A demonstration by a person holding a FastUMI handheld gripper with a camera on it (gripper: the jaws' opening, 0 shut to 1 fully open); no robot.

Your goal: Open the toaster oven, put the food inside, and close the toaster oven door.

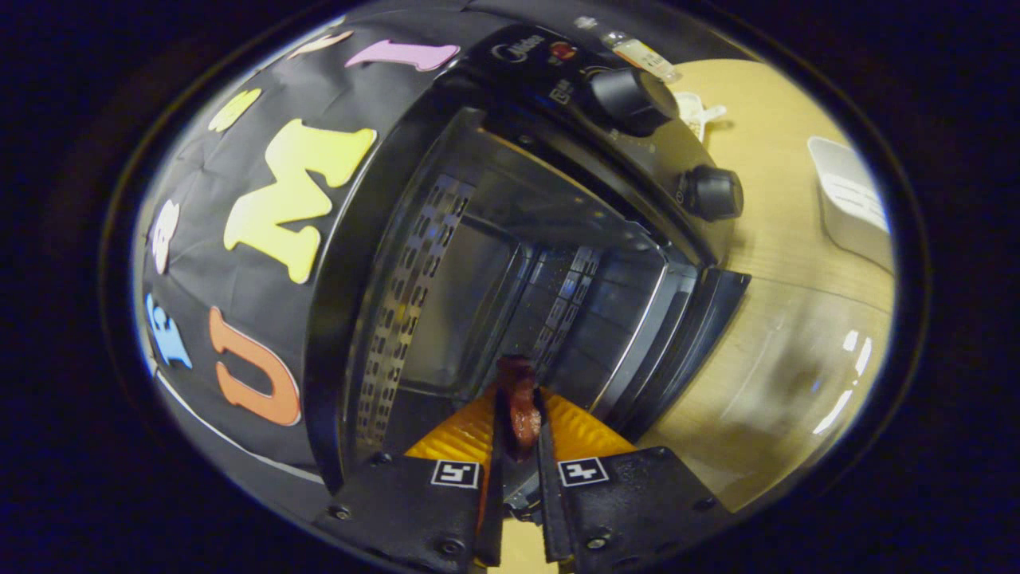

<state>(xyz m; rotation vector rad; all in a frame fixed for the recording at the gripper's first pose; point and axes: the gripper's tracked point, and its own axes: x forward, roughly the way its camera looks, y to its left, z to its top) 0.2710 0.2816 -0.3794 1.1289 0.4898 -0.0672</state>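
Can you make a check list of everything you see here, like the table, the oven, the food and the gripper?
Surface: wooden table, bare beside the oven.
Job's things: toaster oven is open, cavity dark; two knobs on its panel. Food, a reddish-brown piece, sits between the fingers at the oven's mouth.
Clutter: white box on the table beyond the oven; small white items behind the knobs, too small to tell.
Gripper: gripper shut on the food, pointing into the oven.
Cables: nothing seen.
Surroundings: black cloth wall beside the oven.
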